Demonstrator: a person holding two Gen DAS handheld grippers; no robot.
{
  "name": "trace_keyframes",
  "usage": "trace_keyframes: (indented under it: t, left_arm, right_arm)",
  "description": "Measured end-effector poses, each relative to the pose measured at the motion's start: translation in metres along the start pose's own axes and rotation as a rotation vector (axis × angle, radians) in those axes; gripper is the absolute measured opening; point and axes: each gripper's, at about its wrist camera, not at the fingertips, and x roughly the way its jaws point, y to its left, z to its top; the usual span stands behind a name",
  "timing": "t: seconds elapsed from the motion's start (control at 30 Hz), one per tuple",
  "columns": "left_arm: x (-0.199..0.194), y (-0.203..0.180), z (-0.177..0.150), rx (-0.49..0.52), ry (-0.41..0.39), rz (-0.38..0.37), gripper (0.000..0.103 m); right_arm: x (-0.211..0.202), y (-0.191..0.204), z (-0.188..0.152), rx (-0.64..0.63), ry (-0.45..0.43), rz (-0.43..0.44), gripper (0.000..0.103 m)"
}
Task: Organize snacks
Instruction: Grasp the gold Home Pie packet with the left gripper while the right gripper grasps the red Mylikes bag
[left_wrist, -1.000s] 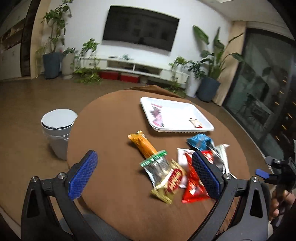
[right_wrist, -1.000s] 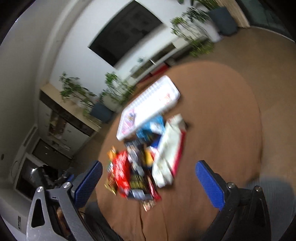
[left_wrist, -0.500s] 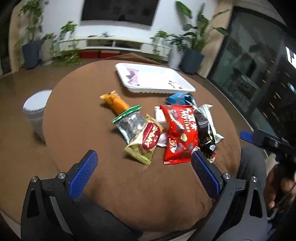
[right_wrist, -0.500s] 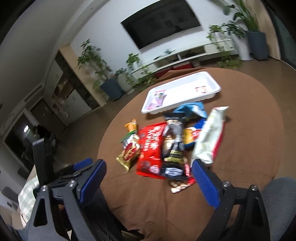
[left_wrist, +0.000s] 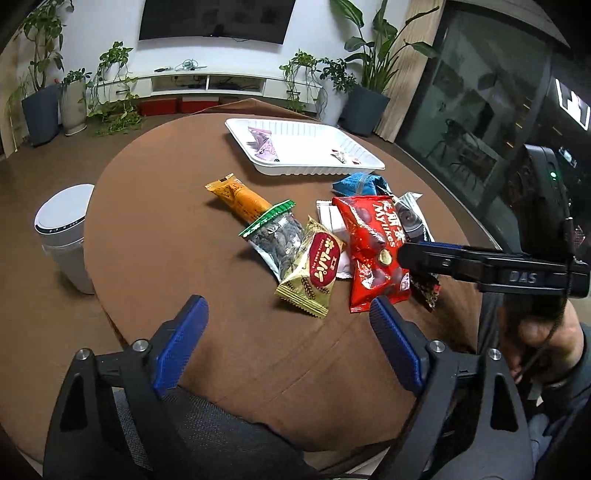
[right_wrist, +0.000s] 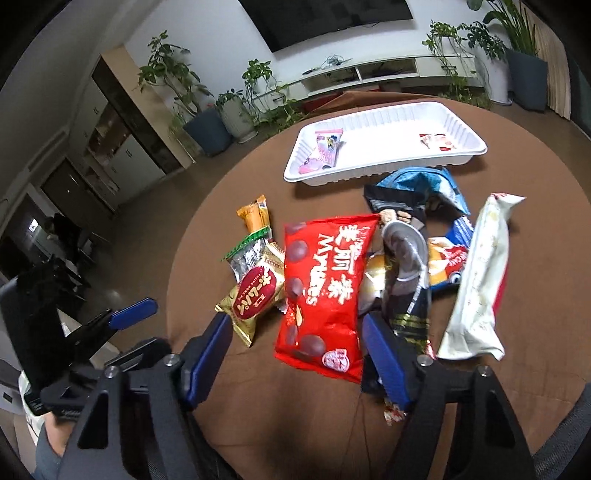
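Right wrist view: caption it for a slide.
Right gripper closing around the red snack bag, white tray beyond.

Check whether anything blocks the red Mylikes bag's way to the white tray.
The red Mylikes bag lies uncovered, its near end between the closing right gripper's pads. Toward the white tray, only low packets intervene, chiefly the blue bag; lifted, it clears them.
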Motion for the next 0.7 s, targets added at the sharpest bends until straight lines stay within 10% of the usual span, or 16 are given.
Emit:
trace_keyframes:
  t: [0.27, 0.43, 0.7]
  left_arm:
    - [-0.003, -0.002, 0.000, 0.009, -0.011, -0.011, 0.089]
    - [0.001, -0.001, 0.001, 0.009, 0.007, -0.014, 0.081]
    - [0.024, -0.022, 0.022, 0.121, 0.060, -0.012, 0.080]
  right_arm:
    - [0.016, 0.007, 0.010, -0.064, 0.012, -0.100, 0.075]
    - [0.031, 0.005, 0.008, -0.084, 0.066, -0.123, 0.052]
    - [0.030, 0.002, 0.002, -0.077, 0.065, -0.096, 0.045]
